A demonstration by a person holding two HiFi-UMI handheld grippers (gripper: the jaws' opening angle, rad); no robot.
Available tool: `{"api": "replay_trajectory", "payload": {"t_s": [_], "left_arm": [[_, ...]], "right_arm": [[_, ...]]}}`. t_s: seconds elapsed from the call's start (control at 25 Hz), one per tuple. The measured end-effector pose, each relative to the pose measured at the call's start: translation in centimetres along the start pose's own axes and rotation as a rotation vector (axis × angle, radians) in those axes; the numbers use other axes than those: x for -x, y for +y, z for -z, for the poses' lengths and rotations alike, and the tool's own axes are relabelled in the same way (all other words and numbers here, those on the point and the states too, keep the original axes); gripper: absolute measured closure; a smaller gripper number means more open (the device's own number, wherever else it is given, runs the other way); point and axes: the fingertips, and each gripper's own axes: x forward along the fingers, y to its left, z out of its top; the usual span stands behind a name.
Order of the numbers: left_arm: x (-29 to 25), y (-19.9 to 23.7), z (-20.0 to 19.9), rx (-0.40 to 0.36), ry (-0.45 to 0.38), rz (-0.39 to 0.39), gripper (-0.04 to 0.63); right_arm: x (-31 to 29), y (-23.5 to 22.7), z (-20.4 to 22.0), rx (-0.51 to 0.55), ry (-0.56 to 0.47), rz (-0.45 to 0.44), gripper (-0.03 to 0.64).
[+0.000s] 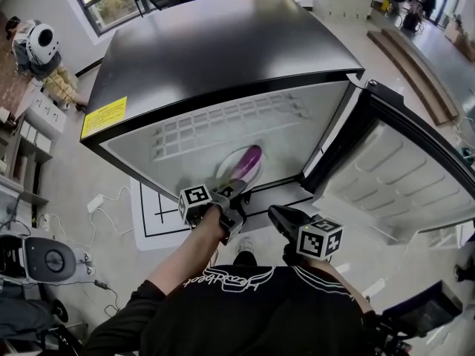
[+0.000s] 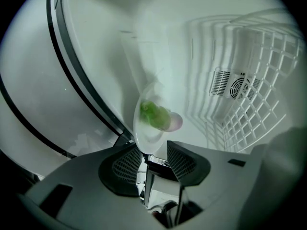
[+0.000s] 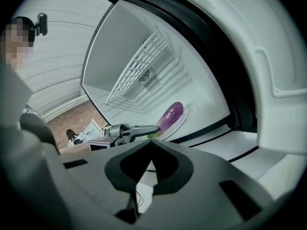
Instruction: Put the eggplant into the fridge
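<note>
Left claw (image 2: 154, 152) pinches the plate (image 2: 146, 134) rim so the eggplant (image 1: 250, 162) lies flat inside the fridge (image 1: 223, 58); right claw (image 3: 151, 145) closed, empty

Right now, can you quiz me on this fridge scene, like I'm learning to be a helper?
1. True or false: the fridge door is closed.
2. Fill in the gap: the right gripper's jaws are ____, with nothing between them.
3. The eggplant lies on a white plate inside the fridge. What grips the plate's rim?
A) the left gripper
B) the right gripper
C) nothing

Key: 1 false, the door stands open. 2 shut. 3 A.
</note>
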Motion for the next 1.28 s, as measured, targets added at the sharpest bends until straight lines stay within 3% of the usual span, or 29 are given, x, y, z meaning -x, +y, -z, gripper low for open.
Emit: {"api": "replay_trajectory", "payload": {"t_s": [0.36, 0.64, 0.72, 0.96, 1.16, 1.28], "left_arm": [[0.6, 0.6, 1.0, -0.077, 0.006, -0.004, 0.446], [2.6, -0.6, 4.3, -0.211, 0.053, 0.097, 0.446], [3.9, -2.1, 6.0, -0.319, 0.074, 0.158, 0.446], [8.3, -6.0, 12.3, -0.751, 0.143, 0.283, 0.448], [10.8, -5.5, 17.5, -1.113, 0.215, 0.253, 0.451], [12.3, -5.4, 19.9, -1.218, 0.213, 0.259, 0.502]], "right_arm": [[0.9, -0.2, 0.9, -0.013, -0.012, 0.004, 0.611], [2.5, 0.2, 1.4, 0.008, -0.016, 0.001, 0.611], [3.0, 0.6, 1.6, 0.029, -0.019, 0.001, 0.611], [5.2, 2.7, 1.8, 0.105, -0.041, -0.024, 0.611], [8.2, 5.1, 1.9, 0.185, -0.060, -0.056, 0.611], [10.1, 6.5, 2.3, 0.233, -0.071, -0.074, 0.611]]}}
